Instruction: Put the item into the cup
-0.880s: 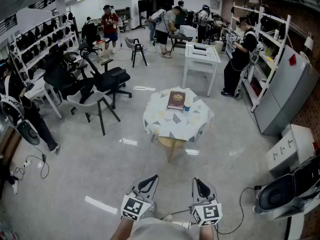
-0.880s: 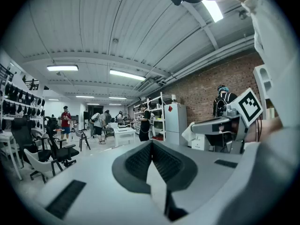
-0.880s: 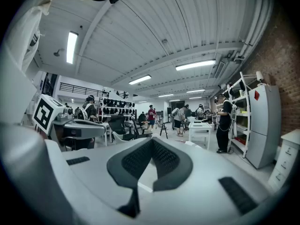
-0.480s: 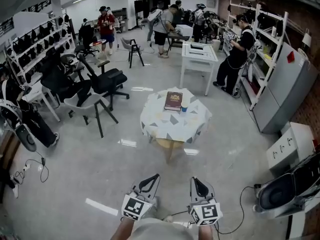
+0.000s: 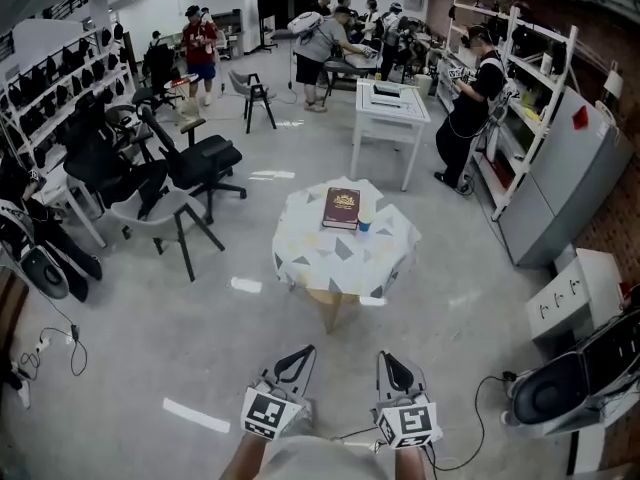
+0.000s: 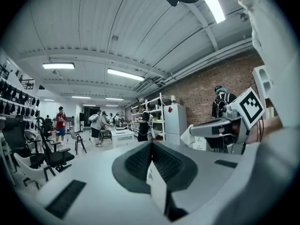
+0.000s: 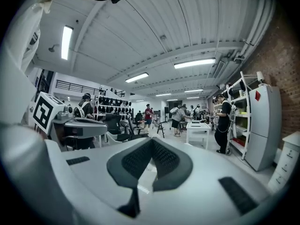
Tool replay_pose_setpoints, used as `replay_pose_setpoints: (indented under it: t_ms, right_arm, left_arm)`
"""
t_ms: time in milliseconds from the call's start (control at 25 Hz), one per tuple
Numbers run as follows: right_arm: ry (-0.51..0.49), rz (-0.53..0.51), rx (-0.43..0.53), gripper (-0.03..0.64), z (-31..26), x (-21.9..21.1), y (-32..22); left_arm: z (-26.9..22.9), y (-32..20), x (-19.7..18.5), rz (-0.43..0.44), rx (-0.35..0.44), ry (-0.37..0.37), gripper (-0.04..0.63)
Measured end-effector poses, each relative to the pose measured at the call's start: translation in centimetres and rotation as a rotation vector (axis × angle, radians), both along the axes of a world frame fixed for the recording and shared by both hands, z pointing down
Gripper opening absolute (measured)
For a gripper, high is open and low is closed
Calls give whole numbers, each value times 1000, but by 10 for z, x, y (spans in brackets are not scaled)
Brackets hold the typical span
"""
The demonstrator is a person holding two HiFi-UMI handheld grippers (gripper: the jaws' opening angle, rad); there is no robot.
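Table [image 5: 333, 260] has drawn nearer across open floor [image 5: 200, 348]; left hand-held gripper [image 5: 304, 354] and right hand-held gripper [image 5: 386, 358] closed, empty.

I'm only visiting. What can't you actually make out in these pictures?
The item for the cup: head view, too small on the far table to pick out.
The cup's inside: head view, too small and far.
The book title: head view, too small.
The table: both gripper views, all but hidden behind the shut fingers.
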State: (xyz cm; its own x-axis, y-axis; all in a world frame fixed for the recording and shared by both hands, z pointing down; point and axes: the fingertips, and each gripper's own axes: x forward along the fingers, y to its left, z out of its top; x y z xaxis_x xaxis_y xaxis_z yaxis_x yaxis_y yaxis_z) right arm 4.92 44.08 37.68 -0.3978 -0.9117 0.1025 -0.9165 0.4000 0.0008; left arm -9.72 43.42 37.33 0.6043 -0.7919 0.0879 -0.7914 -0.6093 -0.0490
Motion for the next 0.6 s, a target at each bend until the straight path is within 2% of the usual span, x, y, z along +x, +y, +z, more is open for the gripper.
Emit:
replay_pose_setpoints:
  t_ms: [320, 600]
  right_arm:
    - [24, 38, -4, 6, 1, -16, -60]
    - [37, 58, -18, 6, 5, -36, -97]
  left_arm:
    - [-1, -68, -19, 28, 11, 13, 14]
    - [2, -105, -30, 70, 10, 21, 14]
